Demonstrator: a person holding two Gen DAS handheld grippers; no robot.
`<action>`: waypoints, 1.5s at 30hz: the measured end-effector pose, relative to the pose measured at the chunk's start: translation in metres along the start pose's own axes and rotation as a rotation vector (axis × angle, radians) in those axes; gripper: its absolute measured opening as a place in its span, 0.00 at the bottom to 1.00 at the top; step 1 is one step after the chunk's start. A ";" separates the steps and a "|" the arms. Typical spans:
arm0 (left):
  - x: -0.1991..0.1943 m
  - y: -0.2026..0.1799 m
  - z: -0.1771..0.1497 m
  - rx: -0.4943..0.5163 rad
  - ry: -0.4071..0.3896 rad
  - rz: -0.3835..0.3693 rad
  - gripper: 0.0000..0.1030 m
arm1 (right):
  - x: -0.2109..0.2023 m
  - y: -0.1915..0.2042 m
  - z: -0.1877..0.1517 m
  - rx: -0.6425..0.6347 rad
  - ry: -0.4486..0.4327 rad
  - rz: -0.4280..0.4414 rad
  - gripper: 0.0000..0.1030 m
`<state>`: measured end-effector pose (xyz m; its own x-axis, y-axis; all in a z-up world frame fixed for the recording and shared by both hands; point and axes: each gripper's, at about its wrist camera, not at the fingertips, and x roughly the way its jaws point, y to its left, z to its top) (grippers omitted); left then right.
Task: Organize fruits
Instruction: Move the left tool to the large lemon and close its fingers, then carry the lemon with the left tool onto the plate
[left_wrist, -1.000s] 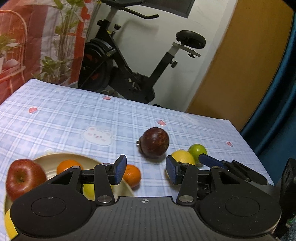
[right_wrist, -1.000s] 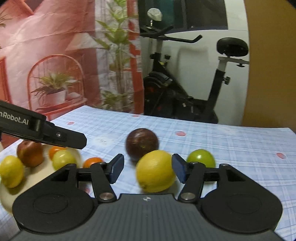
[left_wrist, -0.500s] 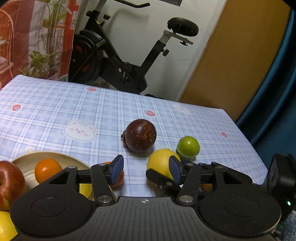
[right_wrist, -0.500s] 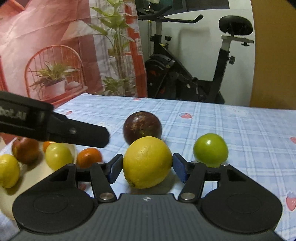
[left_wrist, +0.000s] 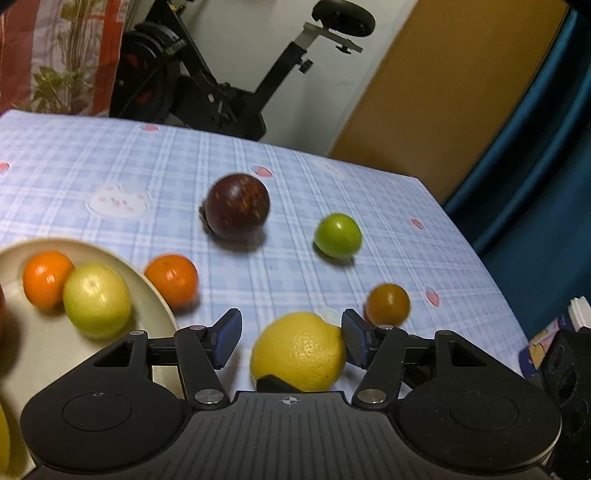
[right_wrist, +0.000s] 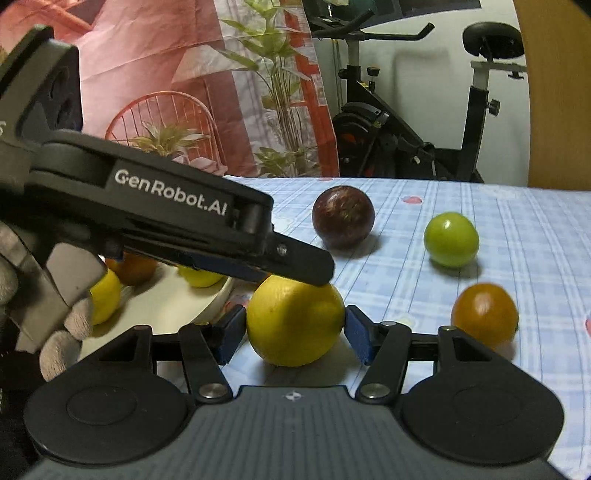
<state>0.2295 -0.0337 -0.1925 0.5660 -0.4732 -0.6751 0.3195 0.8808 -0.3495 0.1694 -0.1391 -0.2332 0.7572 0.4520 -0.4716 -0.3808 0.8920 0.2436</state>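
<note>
A yellow lemon lies on the checked cloth. My right gripper is shut on it, both blue pads against its sides. My left gripper also straddles the lemon and its jaws are opening; the left pad stands clear of the peel. From the right wrist view the left gripper hangs just over the lemon's top. The cream plate at the left holds an orange, a yellow-green fruit and other fruit.
Loose on the cloth are a dark purple fruit, a green fruit, a small orange-brown fruit and a mandarin beside the plate. A gloved hand holds the left gripper. An exercise bike stands behind the table.
The left gripper tipped down and came over the lemon while its jaws widened. The right gripper slid forward until its pads met the lemon. The small orange-brown fruit came into view.
</note>
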 end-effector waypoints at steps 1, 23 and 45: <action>0.000 0.000 -0.002 -0.009 0.005 -0.008 0.61 | -0.002 0.000 -0.001 -0.001 -0.001 0.001 0.59; 0.003 -0.002 -0.024 -0.028 -0.015 -0.016 0.61 | -0.002 -0.006 -0.003 0.041 0.028 0.044 0.59; -0.069 0.010 -0.032 -0.051 -0.120 0.065 0.61 | -0.016 0.046 0.019 -0.040 -0.035 0.147 0.58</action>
<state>0.1695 0.0085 -0.1705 0.6718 -0.4108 -0.6164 0.2417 0.9081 -0.3419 0.1501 -0.1051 -0.1983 0.7096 0.5778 -0.4032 -0.5089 0.8161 0.2738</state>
